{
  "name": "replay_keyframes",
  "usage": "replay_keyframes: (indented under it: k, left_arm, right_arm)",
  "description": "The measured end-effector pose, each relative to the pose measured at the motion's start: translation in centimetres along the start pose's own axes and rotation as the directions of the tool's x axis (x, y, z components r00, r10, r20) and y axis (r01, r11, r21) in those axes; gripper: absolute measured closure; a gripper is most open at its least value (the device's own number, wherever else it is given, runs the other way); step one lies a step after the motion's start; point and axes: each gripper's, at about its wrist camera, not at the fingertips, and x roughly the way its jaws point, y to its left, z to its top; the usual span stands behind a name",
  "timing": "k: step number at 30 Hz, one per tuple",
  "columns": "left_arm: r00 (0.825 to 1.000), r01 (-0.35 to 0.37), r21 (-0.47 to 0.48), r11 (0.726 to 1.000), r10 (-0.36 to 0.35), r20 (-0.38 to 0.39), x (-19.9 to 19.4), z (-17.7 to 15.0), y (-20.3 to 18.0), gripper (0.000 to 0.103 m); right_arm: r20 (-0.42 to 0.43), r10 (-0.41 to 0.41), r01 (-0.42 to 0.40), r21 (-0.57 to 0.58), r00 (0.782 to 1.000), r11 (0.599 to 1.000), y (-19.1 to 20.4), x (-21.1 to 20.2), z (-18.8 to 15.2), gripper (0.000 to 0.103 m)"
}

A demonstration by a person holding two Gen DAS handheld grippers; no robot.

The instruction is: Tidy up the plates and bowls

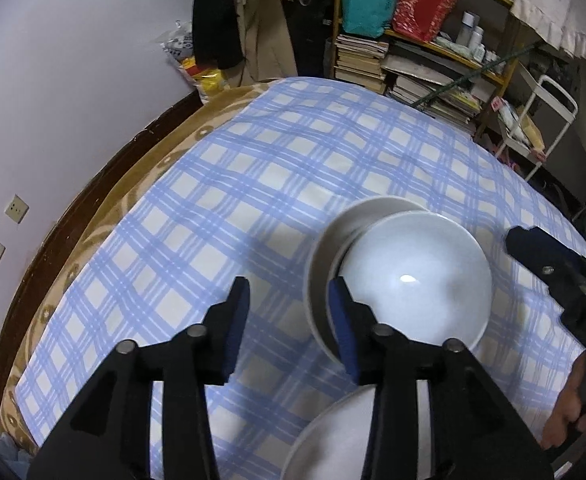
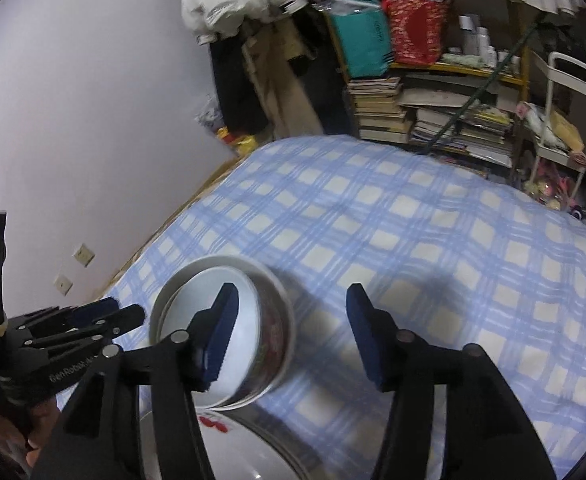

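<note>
Two white bowls are nested on the blue checked cloth: the inner bowl [image 1: 413, 280] sits tilted inside the outer bowl [image 1: 321, 256]. In the right wrist view the inner bowl [image 2: 189, 304] leans in the outer bowl [image 2: 273, 328], which has a red pattern. A white plate [image 1: 325, 440] lies near the front edge; it also shows with a red mark in the right wrist view [image 2: 245, 444]. My left gripper [image 1: 289, 320] is open, its right finger beside the bowls' left rim. My right gripper [image 2: 293, 336] is open and empty, its left finger over the bowls.
The cloth [image 1: 253, 184] covers a bed with a brown blanket [image 1: 125, 196] along the wall side. A shelf with stacked books [image 2: 381, 108] and a white cart [image 2: 565, 120] stand beyond the far edge. The wall [image 1: 73, 80] is on the left.
</note>
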Motion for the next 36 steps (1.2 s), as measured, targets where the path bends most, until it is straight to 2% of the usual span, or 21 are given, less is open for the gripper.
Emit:
replay_keyframes:
  k: [5,7,10,21,31,36]
  left_arm:
    - [1.000,0.001,-0.010,1.000,-0.001,-0.004,0.1,0.4,1.0,0.048]
    - [1.000,-0.005,-0.008,1.000,0.005,-0.016,0.4,0.4,1.2,0.037]
    - [1.000,-0.012,-0.008,1.000,0.012,-0.028,0.9,0.4,1.5,0.033]
    - [0.995,-0.021,0.009,1.000,0.021,-0.096,2.6,-0.2,1.7,0.030]
    - [0.993,-0.033,0.011,0.999,0.034,-0.109,3.0,-0.1,1.7,0.030]
    - [0.990,-0.049,0.041,0.998,0.054,-0.128,3.4,-0.4,1.1,0.030]
  right_arm:
    - [-0.049,-0.015,0.019,0.093,0.999,0.995,-2.7,0.5,0.3,0.025]
    - [-0.069,-0.019,0.028,0.122,0.997,0.992,-3.5,0.8,0.2,0.012]
    - [-0.106,-0.029,0.043,0.132,0.994,0.990,-4.2,1.5,0.0,0.004]
    - [-0.167,-0.059,0.078,0.109,0.984,0.991,-4.6,3.0,-1.0,0.002]
    - [-0.208,-0.040,0.069,0.134,0.977,0.989,-4.9,4.1,-1.7,0.002]
    - [-0.223,-0.046,0.076,0.126,0.974,0.989,-5.0,4.5,-1.8,0.002]
